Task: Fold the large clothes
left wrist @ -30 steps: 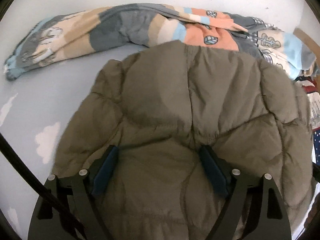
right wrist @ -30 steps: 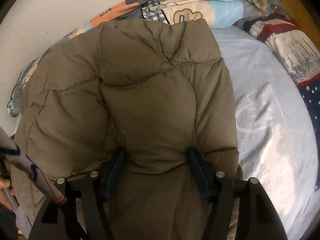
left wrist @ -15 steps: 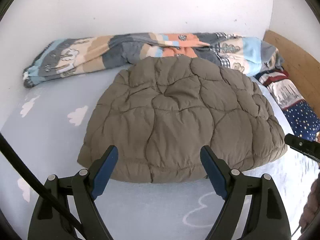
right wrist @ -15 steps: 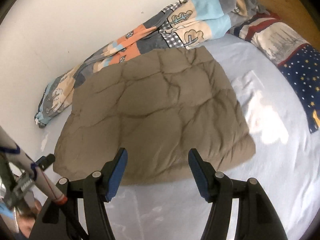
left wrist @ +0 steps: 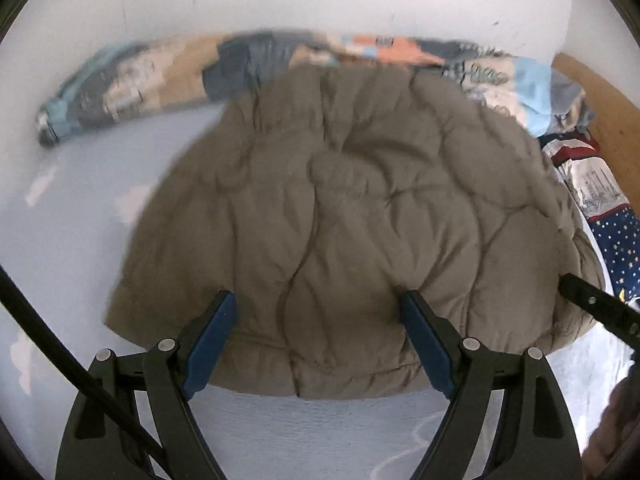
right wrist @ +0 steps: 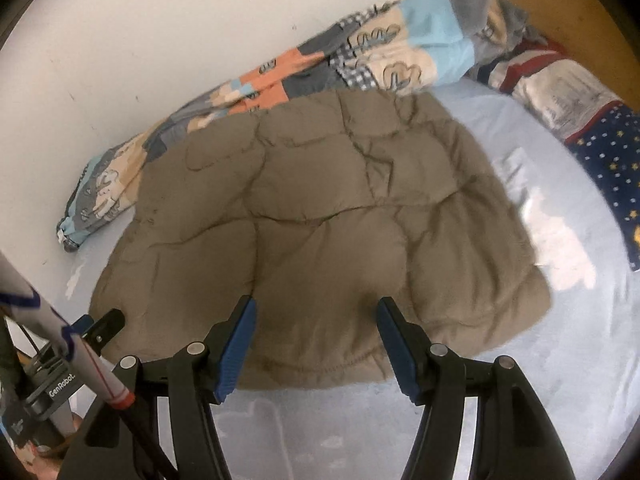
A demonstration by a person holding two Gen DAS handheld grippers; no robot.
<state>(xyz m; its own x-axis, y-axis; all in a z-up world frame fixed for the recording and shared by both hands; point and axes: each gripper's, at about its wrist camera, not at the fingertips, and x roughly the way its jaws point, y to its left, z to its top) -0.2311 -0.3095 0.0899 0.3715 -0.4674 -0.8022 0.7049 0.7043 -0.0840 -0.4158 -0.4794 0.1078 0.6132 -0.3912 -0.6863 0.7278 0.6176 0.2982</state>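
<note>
Bed (right wrist: 520, 380); jacket (right wrist: 320, 216), probably blanket (right wrist: 360, 64)

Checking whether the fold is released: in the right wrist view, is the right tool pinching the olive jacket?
No. The right tool stands open above the olive jacket, which lies flat on the bed.

olive quilted jacket (left wrist: 360, 216) folded on pale blue bedsheet (left wrist: 72, 240).

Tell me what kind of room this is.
Probably a bedroom: a light blue cloud-print bedsheet lies under the olive quilted puffer jacket, with a rolled patchwork blanket and a wooden headboard against the wall.
</note>
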